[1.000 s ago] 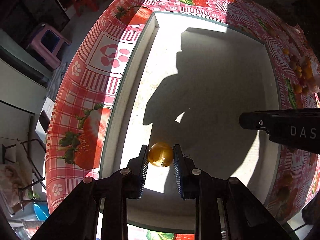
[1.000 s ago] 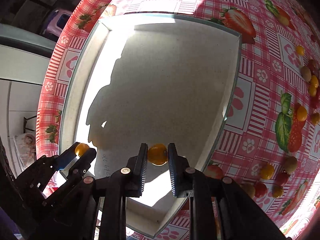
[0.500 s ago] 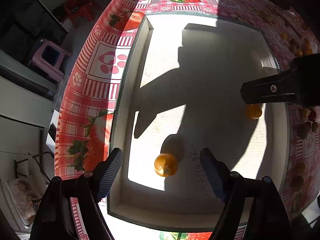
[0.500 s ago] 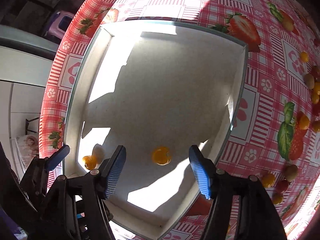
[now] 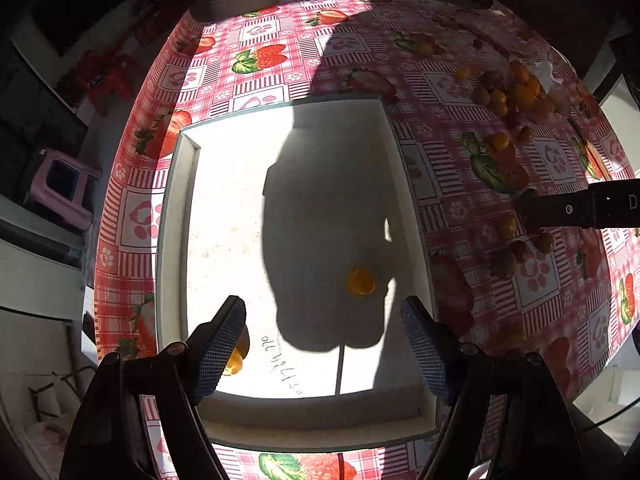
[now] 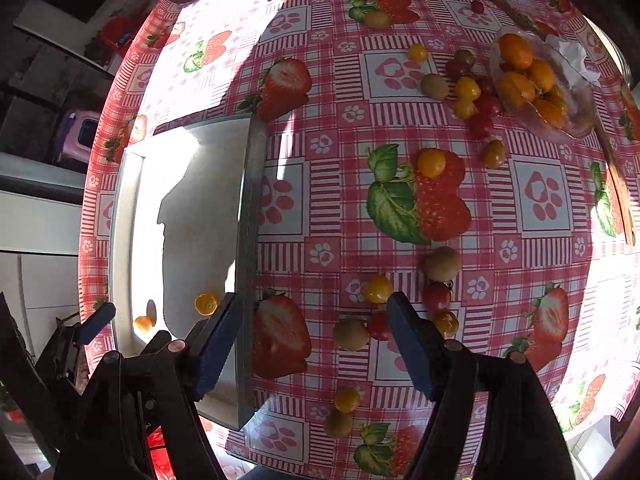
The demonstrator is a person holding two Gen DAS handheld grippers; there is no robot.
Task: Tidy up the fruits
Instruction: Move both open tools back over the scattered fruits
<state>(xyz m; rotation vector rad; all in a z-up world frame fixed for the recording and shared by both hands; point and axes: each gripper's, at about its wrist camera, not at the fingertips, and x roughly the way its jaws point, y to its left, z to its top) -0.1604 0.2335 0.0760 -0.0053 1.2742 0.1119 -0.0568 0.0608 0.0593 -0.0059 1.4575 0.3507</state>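
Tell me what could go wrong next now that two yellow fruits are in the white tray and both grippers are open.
1. The right gripper hangs over a tight cluster: grabbing the red tomato may knock the green fruit touching it and send it rolling.
2. The orange fruit lies loose on the white tray floor; the next drop could hit it.
3. Hard shadow covers the loose fruits in the left wrist view, so colours may be misjudged.

pink stool [image 5: 64, 192] on dim floor
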